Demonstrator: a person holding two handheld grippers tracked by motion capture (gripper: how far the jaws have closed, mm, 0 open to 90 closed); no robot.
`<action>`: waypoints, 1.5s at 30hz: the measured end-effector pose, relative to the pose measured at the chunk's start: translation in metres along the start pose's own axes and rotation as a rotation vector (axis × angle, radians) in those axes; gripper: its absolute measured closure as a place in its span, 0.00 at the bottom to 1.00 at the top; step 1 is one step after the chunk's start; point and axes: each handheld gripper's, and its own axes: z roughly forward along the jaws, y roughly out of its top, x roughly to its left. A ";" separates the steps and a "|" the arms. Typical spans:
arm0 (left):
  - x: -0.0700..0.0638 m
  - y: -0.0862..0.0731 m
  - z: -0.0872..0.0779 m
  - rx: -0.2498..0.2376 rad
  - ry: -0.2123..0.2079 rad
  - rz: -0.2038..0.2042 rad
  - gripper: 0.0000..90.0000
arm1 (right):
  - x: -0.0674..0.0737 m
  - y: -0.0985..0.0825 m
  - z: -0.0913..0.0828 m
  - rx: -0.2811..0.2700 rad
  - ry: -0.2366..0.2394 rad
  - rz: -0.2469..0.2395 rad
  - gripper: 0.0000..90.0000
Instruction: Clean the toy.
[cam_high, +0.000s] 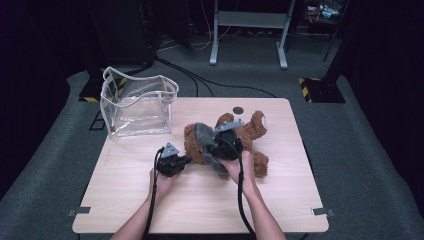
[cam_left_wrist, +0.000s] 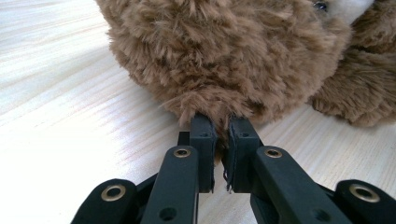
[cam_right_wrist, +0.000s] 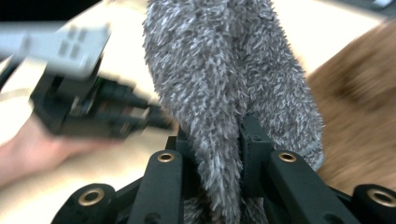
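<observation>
Left gripper (cam_left_wrist: 222, 133): my jaws pinch a tuft of the brown plush bear (cam_high: 250, 137).
Right gripper (cam_right_wrist: 219, 140): clamped on grey fuzzy cloth (cam_right_wrist: 224, 84).
Bear: table (cam_high: 150, 200) centre, lying down.
Surroundings: clear pouch (cam_high: 137, 105) at 10 o'clock, well apart; dark disc (cam_high: 238, 110) at 12 o'clock.

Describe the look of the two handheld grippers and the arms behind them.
Both grippers are black, each topped by a grey three-cornered plate. The left gripper and the right gripper have linked black jaw arms with brass-coloured rivets and blocky black pads. A black cable trails from each along the forearm. The forearms are bare; no sleeves or gloves show.
</observation>
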 end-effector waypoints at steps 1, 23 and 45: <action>0.000 0.000 0.000 0.001 0.002 0.007 0.93 | -0.005 0.009 0.000 -0.007 -0.023 0.007 0.82; 0.000 0.000 -0.002 0.005 -0.011 0.013 0.93 | 0.004 0.016 0.032 0.068 0.042 0.014 0.82; 0.004 -0.001 -0.004 -0.029 -0.041 -0.018 0.93 | 0.034 -0.046 0.051 0.168 0.075 0.009 0.82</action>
